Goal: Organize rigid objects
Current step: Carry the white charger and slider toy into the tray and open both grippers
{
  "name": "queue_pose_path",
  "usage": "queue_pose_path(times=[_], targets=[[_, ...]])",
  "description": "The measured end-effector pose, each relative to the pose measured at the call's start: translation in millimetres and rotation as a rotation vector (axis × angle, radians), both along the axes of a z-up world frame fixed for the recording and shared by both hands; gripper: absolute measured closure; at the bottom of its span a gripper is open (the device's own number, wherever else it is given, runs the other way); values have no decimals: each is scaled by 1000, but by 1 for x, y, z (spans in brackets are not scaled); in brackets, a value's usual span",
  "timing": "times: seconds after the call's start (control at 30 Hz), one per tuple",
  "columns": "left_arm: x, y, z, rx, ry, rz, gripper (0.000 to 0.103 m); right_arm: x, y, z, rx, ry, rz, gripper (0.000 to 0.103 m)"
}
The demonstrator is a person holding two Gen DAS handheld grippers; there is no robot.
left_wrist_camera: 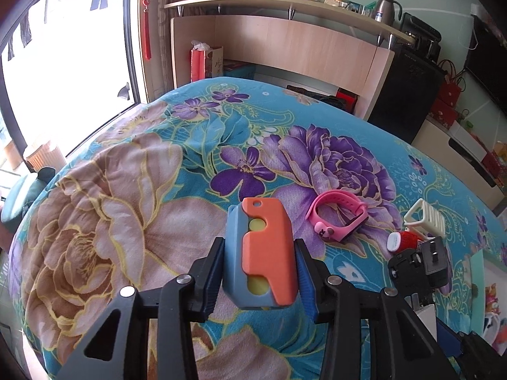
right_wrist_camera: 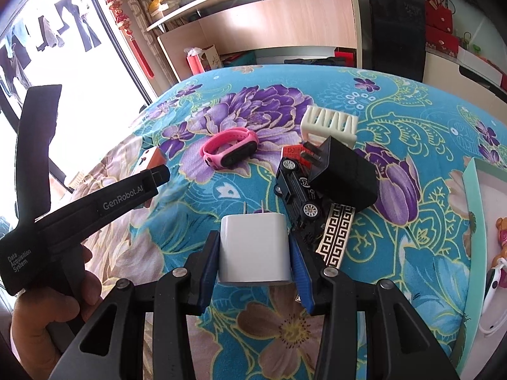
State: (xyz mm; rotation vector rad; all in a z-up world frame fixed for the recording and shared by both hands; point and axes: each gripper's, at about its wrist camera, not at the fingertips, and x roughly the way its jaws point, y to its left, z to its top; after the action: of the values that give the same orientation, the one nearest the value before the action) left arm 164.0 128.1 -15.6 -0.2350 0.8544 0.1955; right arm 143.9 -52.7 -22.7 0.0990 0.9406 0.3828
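My left gripper (left_wrist_camera: 258, 277) is shut on an orange and blue block toy (left_wrist_camera: 259, 253), held over the floral blanket. My right gripper (right_wrist_camera: 255, 253) is shut on a white charger plug (right_wrist_camera: 255, 247), prongs pointing away. In the right wrist view the left gripper (right_wrist_camera: 158, 174) shows at the left with the orange toy (right_wrist_camera: 152, 158) in it. A pink watch band (left_wrist_camera: 337, 220) (right_wrist_camera: 229, 147), a black toy car (right_wrist_camera: 296, 190), a black plug adapter (right_wrist_camera: 343, 174), a white comb-like rack (right_wrist_camera: 329, 125) (left_wrist_camera: 424, 218) and a red cylinder (left_wrist_camera: 404, 240) lie on the blanket.
A greek-key patterned strip (right_wrist_camera: 336, 237) lies under the car. A teal-rimmed tray (right_wrist_camera: 475, 221) with toys sits at the right edge. A wooden headboard (left_wrist_camera: 301, 50) and shelf stand behind the bed, a window at the left.
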Motion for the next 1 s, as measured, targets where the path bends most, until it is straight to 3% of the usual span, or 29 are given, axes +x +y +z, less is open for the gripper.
queue_pose_path(times=[0.2, 0.43, 0.8, 1.0], targets=[[-8, -17, 28, 9, -70, -49, 58, -8, -22, 26, 52, -86, -57, 59], [-13, -51, 52, -7, -130, -144, 58, -13, -84, 55, 64, -179, -225, 59], [-10, -141, 60, -14, -114, -371, 58, -17, -195, 46, 11, -154, -517, 59], [-11, -194, 65, 32, -96, -487, 58, -27, -239, 36, -5, -129, -641, 59]])
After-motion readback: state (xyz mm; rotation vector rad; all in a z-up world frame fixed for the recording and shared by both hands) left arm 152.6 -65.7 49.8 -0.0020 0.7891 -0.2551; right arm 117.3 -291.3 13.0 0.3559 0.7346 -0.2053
